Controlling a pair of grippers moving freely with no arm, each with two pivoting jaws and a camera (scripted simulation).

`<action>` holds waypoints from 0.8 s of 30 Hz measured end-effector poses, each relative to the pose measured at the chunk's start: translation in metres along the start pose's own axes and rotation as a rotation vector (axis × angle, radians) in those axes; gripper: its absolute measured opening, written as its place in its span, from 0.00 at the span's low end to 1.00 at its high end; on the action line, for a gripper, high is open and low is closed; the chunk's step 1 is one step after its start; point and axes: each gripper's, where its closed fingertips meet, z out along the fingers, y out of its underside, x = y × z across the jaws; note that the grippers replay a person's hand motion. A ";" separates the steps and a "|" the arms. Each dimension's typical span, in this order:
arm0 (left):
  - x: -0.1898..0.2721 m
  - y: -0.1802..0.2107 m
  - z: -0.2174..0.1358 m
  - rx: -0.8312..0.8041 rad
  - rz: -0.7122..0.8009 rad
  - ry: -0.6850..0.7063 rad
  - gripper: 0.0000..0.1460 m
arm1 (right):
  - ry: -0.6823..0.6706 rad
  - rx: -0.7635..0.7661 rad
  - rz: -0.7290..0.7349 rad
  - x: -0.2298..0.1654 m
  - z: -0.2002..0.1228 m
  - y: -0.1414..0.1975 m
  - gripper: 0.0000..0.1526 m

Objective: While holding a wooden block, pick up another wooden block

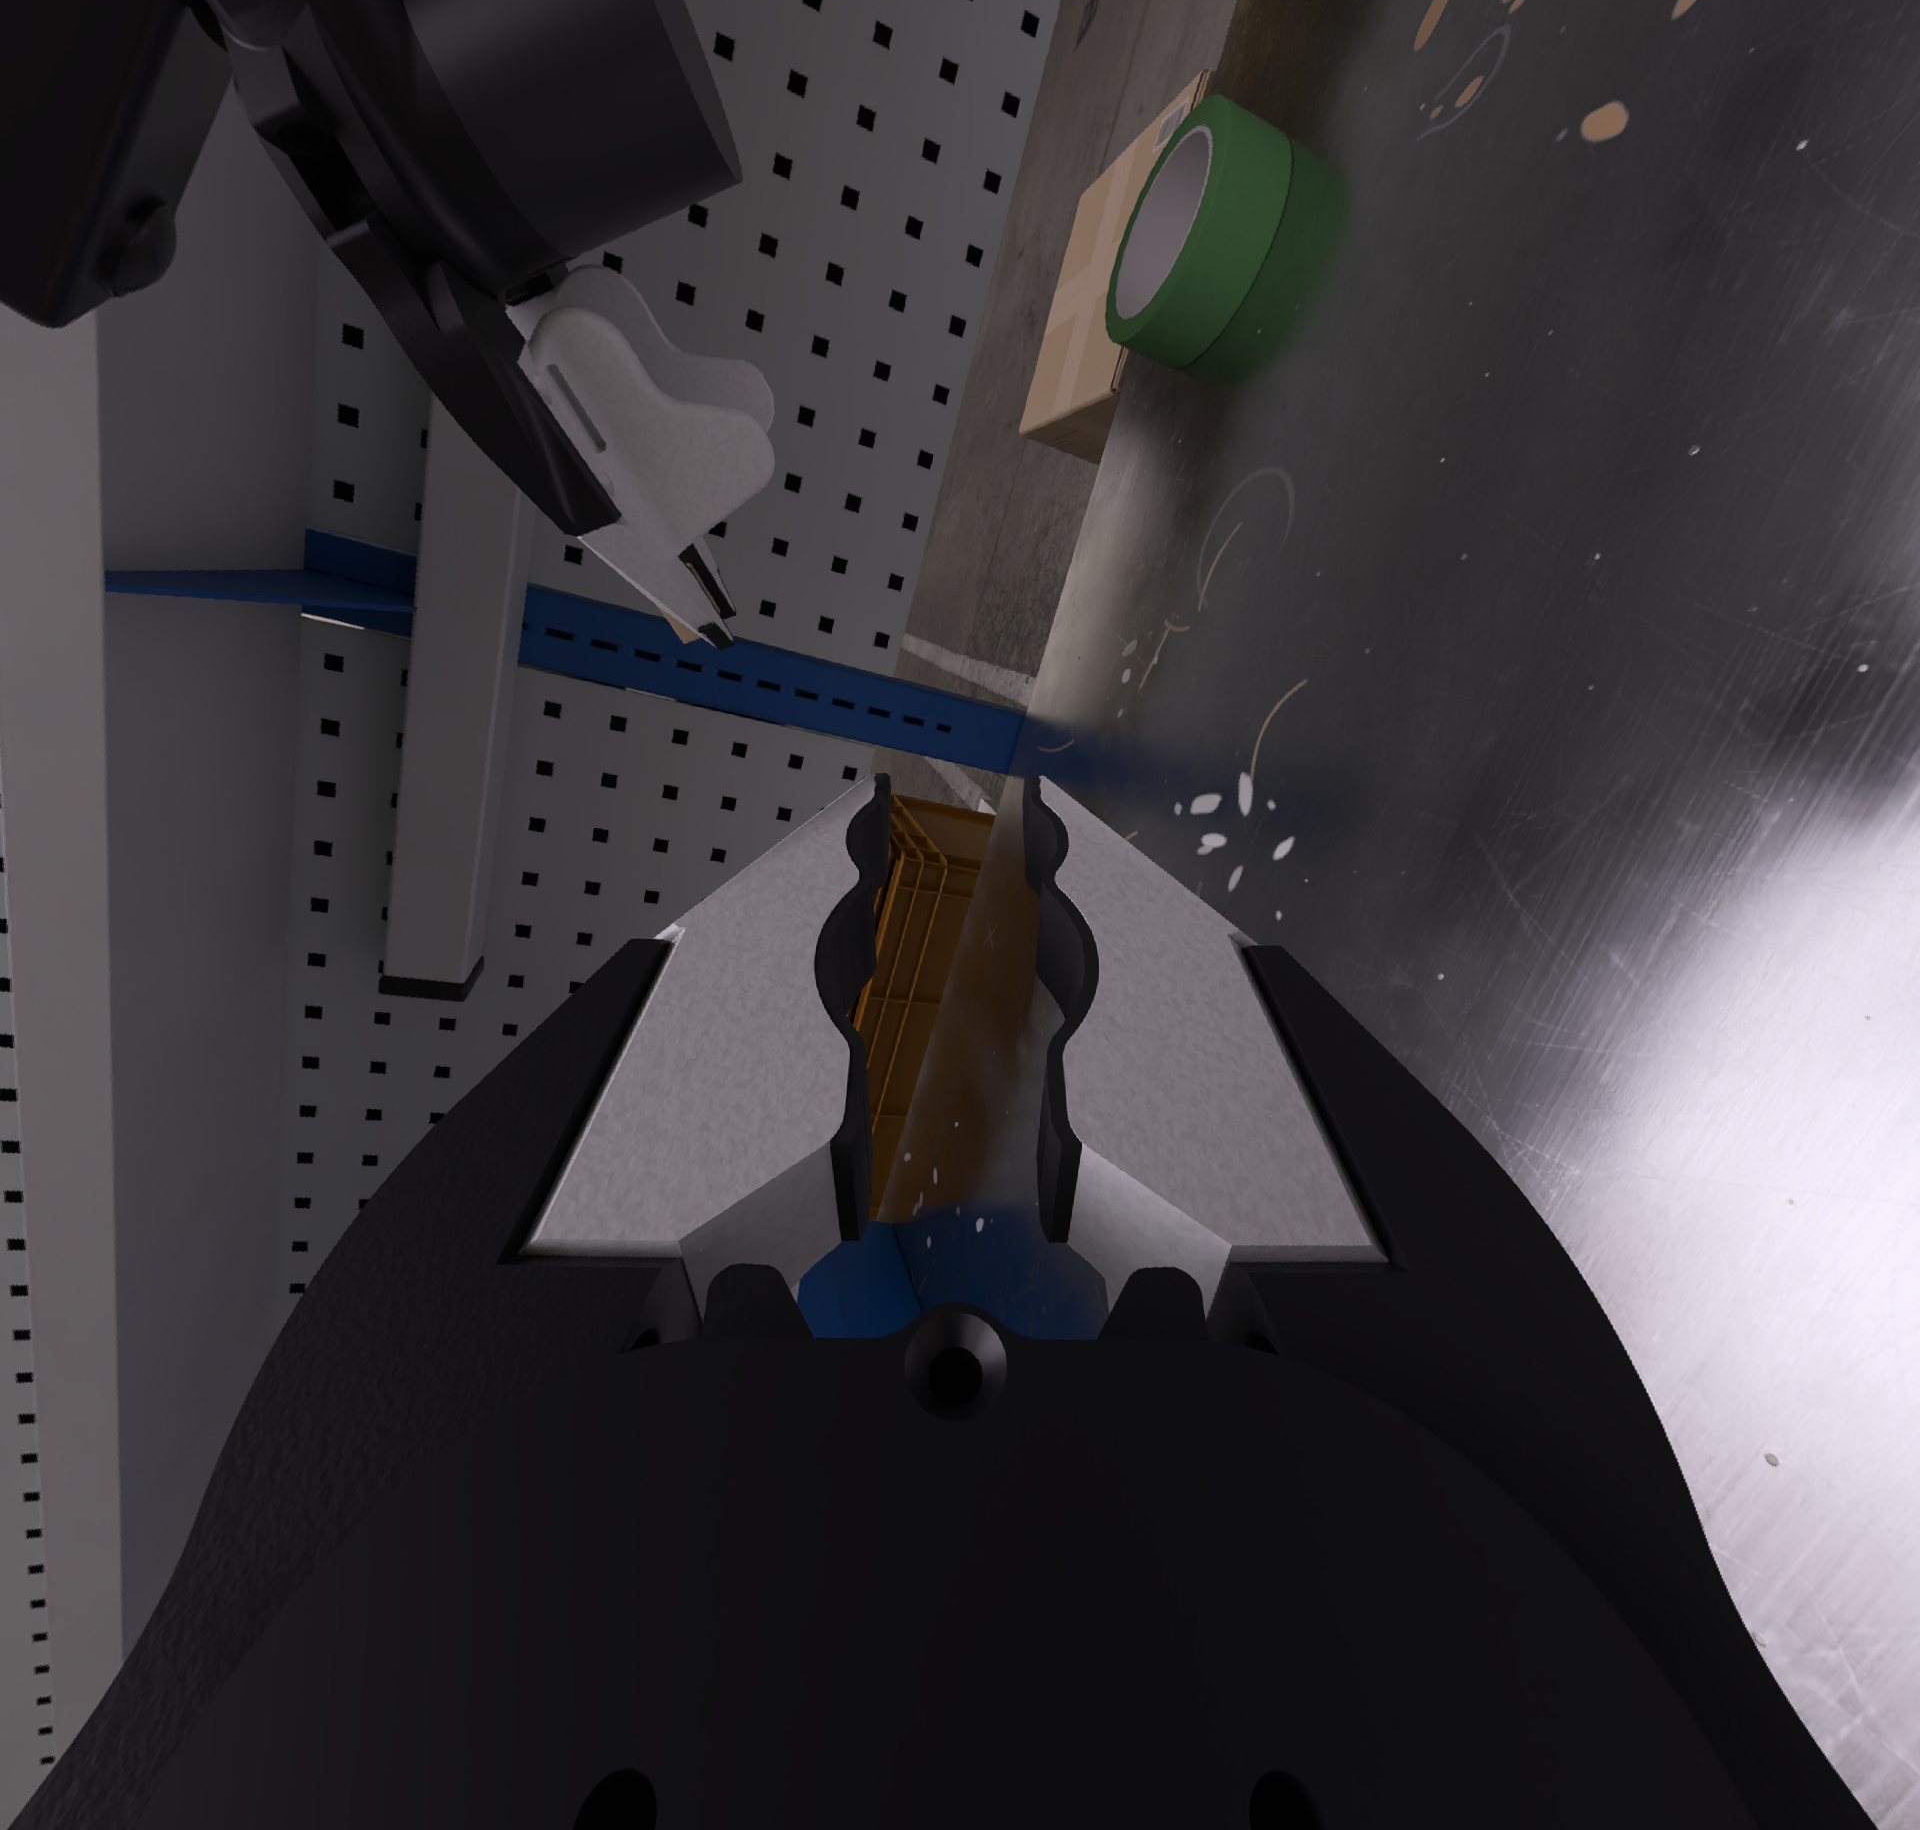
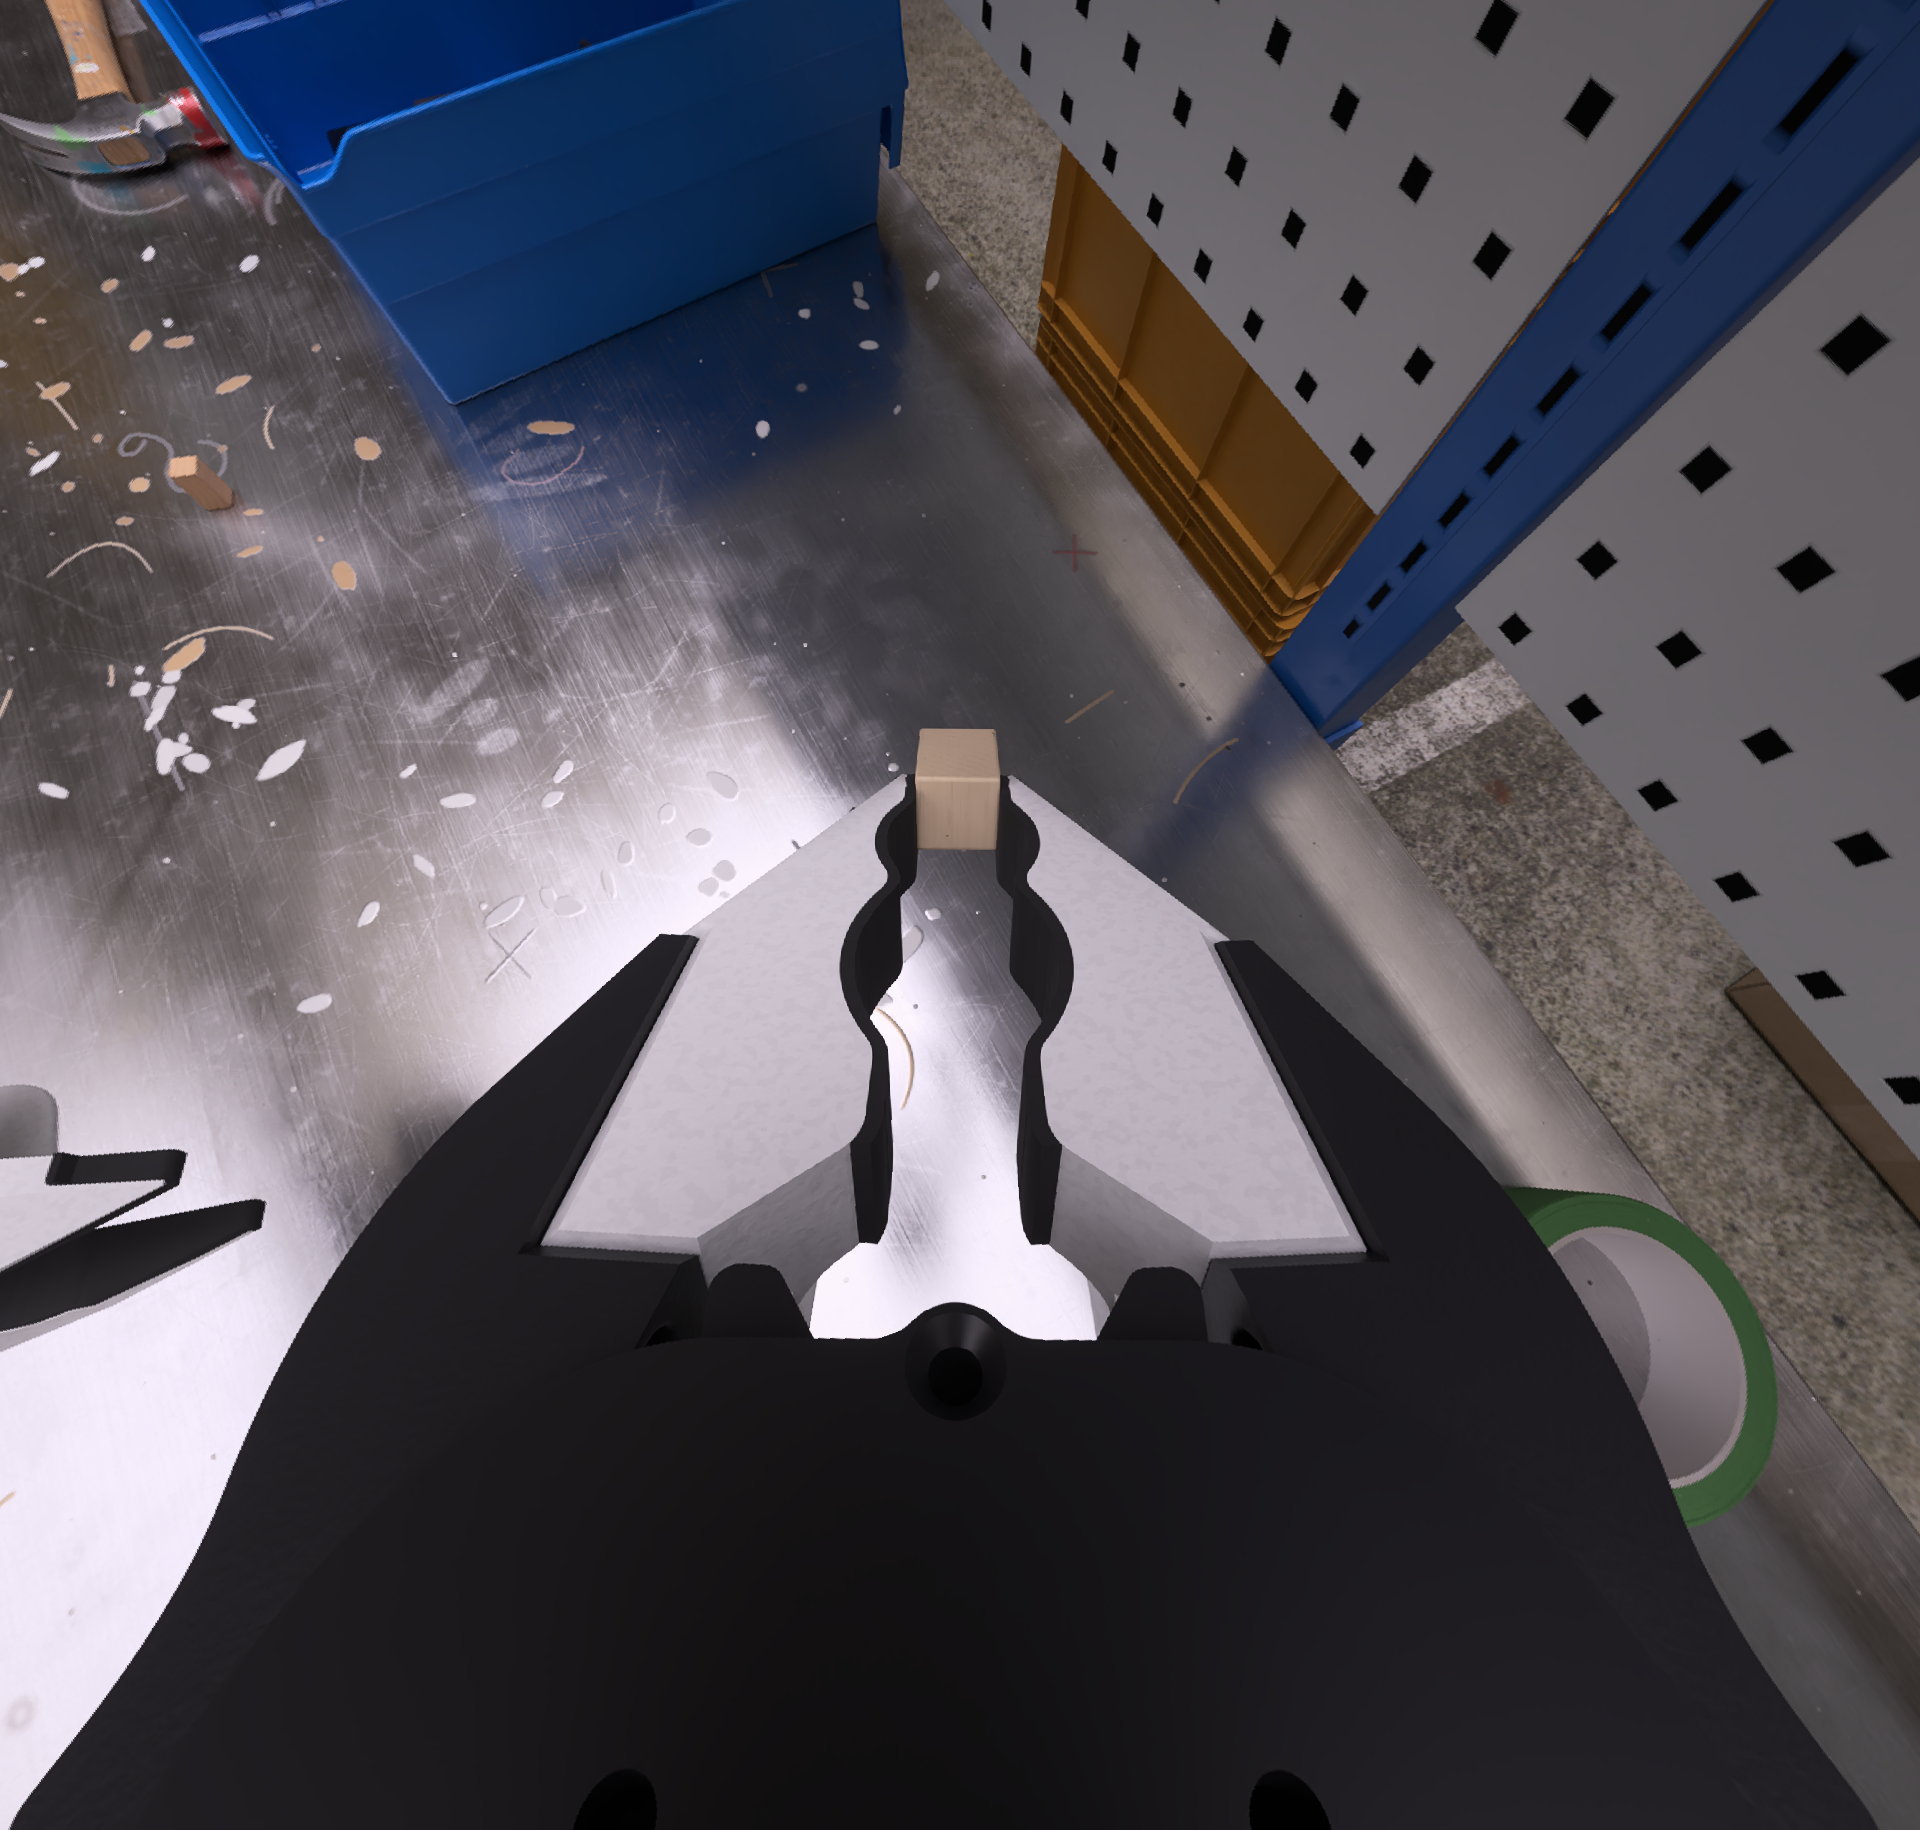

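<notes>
My right gripper point(image 2: 956, 804) is shut on a pale wooden block point(image 2: 956, 791), held at its fingertips above the scratched metal table point(image 2: 623, 700). A second, tan wooden block point(image 2: 200, 481) lies on the table far to the left, short of the blue bin. My left gripper point(image 1: 958, 788) is open and empty, tilted sideways, with nothing between its fingers. In the right wrist view its fingers point(image 2: 114, 1219) show at the lower left edge. In the left wrist view the right gripper point(image 1: 707, 611) hangs at the upper left with a sliver of block at its tips.
A blue bin point(image 2: 582, 170) stands at the back, with a hammer point(image 2: 94, 118) to its left. A green tape roll point(image 2: 1662, 1365) stands near the table's right edge beside a cardboard box point(image 1: 1081, 326). An orange crate point(image 2: 1174, 398), pegboard point(image 2: 1351, 118) and blue post point(image 2: 1558, 409) lie beyond the edge.
</notes>
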 end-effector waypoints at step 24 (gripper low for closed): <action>-0.097 0.205 -0.125 -0.505 -0.533 0.100 0.27 | -0.001 0.000 -0.001 0.000 0.000 0.000 0.09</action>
